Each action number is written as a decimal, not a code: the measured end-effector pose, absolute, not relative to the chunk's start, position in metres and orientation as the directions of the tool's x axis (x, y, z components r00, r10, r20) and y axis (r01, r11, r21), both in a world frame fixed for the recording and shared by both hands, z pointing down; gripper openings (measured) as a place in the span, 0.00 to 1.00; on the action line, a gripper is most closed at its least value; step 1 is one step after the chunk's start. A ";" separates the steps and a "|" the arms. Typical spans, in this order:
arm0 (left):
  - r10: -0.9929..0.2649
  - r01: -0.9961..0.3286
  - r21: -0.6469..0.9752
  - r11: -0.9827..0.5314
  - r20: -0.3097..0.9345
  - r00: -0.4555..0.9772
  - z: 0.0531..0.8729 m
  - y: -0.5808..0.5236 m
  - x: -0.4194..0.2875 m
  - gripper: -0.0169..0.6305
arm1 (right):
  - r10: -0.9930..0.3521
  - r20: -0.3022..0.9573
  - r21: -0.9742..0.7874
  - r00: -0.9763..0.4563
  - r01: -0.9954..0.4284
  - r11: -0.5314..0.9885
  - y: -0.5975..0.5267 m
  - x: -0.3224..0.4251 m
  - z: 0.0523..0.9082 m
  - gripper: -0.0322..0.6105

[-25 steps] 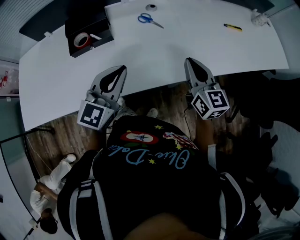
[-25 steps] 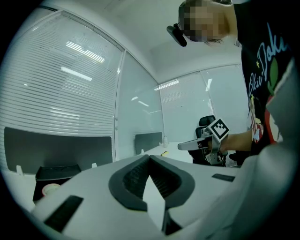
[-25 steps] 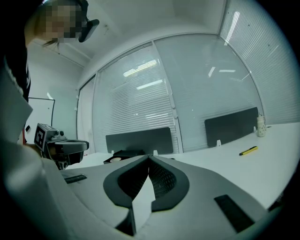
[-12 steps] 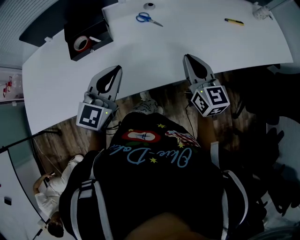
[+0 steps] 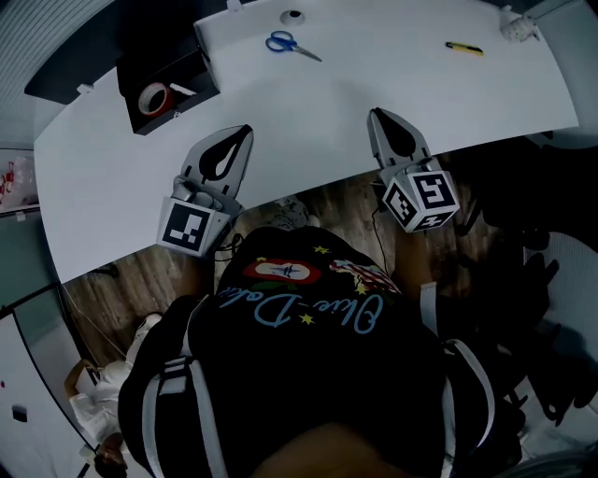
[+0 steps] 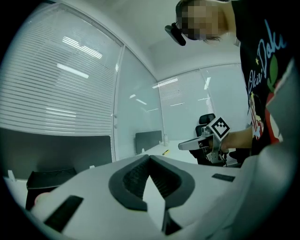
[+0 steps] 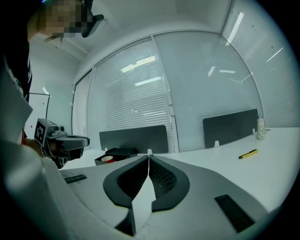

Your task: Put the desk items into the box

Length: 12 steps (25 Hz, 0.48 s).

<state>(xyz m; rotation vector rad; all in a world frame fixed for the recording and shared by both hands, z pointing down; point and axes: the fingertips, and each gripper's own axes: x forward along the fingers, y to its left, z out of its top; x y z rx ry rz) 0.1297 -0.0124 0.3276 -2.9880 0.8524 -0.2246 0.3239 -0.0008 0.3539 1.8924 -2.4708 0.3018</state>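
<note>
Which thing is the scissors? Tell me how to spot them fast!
Look at the big white desk, along its far edge. Just right of the black box holding a roll of red tape lie the scissors. They alone have blue handles; the small round object beside them is pale, and the pen further right is yellow.

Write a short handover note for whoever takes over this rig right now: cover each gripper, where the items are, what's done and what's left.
Left gripper: shut, empty, over the near edge of the white desk.
Right gripper: shut, empty, also at the near edge.
Black box: far left of the desk.
Done: red tape roll lies in the box.
Left: blue scissors, yellow pen-shaped item and small round item lie loose at the far side. White object sits at the far right corner.
</note>
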 end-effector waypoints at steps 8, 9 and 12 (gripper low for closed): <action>-0.599 -0.600 -0.037 -0.799 0.140 0.788 0.334 -0.038 0.102 0.03 | -0.929 0.153 -0.100 -0.338 -0.940 0.326 -0.048 0.304 0.354 0.08; -0.605 -0.607 -0.035 -0.794 0.141 0.784 0.335 -0.042 0.100 0.02 | -0.925 0.159 -0.091 -0.346 -0.938 0.336 -0.054 0.302 0.354 0.08; -0.617 -0.620 -0.029 -0.784 0.147 0.773 0.340 -0.054 0.096 0.03 | -0.903 0.184 -0.066 -0.389 -0.921 0.383 -0.070 0.293 0.359 0.10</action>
